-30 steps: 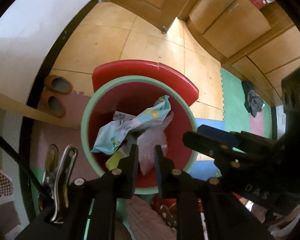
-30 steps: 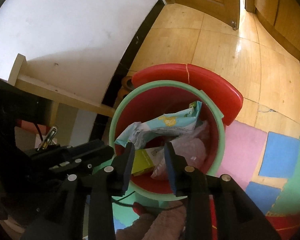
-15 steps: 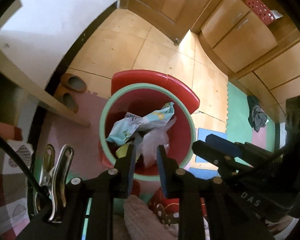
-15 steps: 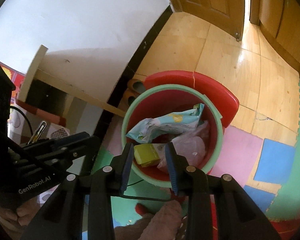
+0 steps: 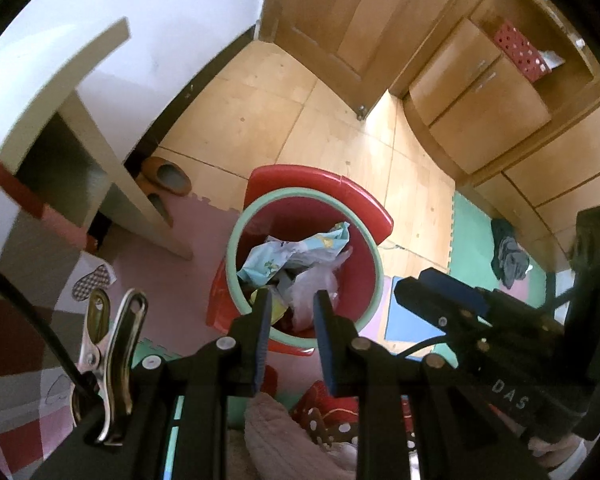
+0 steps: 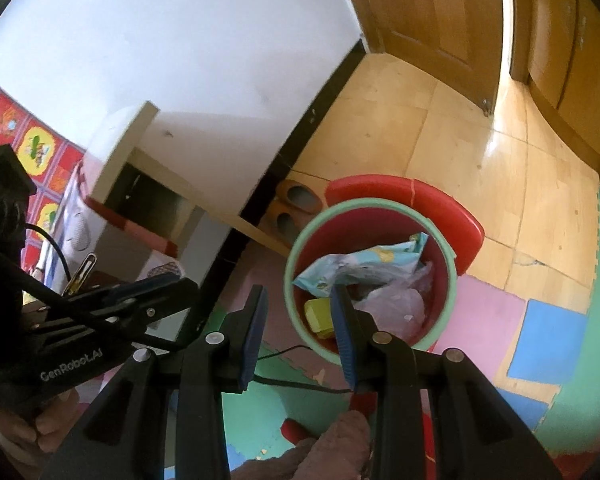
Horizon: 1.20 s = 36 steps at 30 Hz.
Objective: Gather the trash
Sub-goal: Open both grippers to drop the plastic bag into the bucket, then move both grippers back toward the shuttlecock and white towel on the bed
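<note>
A red trash bin with a green rim (image 5: 300,192) (image 6: 288,280) stands on the floor, its red lid (image 5: 320,178) (image 6: 404,194) tipped open behind it. Inside lie a light blue wrapper (image 5: 296,250) (image 6: 364,264), a clear plastic bag (image 5: 314,284) (image 6: 396,300) and a yellow packet (image 6: 318,316). My left gripper (image 5: 291,296) hangs open and empty above the bin's near rim. My right gripper (image 6: 299,294) is also open and empty, over the bin's left edge. Each gripper shows at the side of the other's view.
Brown slippers (image 5: 168,176) (image 6: 296,196) sit by the black skirting. A white shelf unit (image 5: 72,128) stands left, a wooden door (image 5: 348,24) and cabinets (image 5: 480,108) behind. Coloured foam tiles (image 6: 548,344) cover the near floor. A dark cloth (image 5: 508,256) lies right. A person's slippered feet (image 5: 324,408) are below.
Both grippers have lifted up and back from the bin, which now looks smaller and farther. Their jaws stay open and empty. The trash inside has not moved.
</note>
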Each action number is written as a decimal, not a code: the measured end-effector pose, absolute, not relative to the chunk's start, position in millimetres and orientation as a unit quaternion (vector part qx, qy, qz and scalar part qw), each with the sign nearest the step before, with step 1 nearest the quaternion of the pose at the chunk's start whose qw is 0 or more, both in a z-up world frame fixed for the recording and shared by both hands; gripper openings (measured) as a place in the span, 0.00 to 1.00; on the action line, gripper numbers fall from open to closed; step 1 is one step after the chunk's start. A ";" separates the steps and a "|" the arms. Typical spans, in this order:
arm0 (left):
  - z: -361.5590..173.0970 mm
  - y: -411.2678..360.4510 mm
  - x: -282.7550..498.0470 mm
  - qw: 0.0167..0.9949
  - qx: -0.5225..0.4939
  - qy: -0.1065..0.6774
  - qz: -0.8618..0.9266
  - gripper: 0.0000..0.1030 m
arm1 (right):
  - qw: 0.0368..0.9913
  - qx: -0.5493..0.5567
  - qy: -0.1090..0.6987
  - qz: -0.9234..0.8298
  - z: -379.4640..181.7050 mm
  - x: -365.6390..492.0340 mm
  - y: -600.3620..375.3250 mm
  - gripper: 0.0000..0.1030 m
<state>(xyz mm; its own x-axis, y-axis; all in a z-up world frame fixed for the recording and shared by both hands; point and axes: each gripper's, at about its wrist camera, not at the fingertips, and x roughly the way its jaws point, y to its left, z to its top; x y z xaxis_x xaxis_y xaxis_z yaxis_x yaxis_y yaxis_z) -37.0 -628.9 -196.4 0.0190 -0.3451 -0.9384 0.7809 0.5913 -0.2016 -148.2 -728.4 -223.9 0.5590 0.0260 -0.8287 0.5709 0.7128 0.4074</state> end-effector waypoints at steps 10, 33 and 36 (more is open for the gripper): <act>-158.3 -588.9 -27.3 0.711 0.169 0.558 -0.392 0.21 | 0.838 0.323 0.421 -0.124 -183.8 -132.6 -688.8 0.33; -75.6 -432.4 21.8 0.807 0.071 0.519 -0.274 0.21 | 0.873 0.234 0.427 -0.007 -111.8 -75.2 -565.4 0.33; -65.5 -405.7 27.3 0.819 0.062 0.511 -0.254 0.21 | 0.876 0.226 0.425 0.011 -103.7 -65.7 -545.7 0.33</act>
